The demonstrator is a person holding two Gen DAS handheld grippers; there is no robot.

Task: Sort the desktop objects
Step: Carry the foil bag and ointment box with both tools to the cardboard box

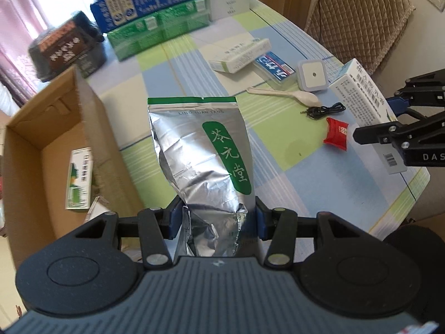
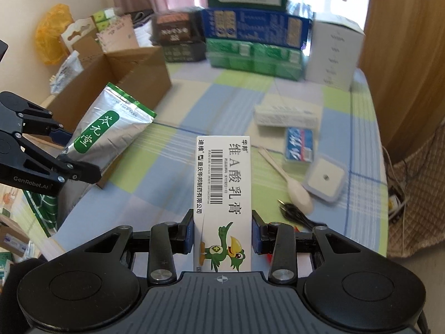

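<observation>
While the foil pouch was clamped by the left hand-held gripper, the ointment box was gripped by the right hand-held gripper. Both were apparently held above the bench.

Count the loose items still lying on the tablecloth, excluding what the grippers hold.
6: white box, blue pack, spoon, square white gadget, black cable, red packet. Others may be hidden.

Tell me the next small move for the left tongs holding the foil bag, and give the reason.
Probably swing the left tongs leftward so the silver foil bag hangs over the open cardboard box. The bag is already clamped at its bottom end, the box sits right beside it on the left, and one green-and-white carton already lies inside.
</observation>
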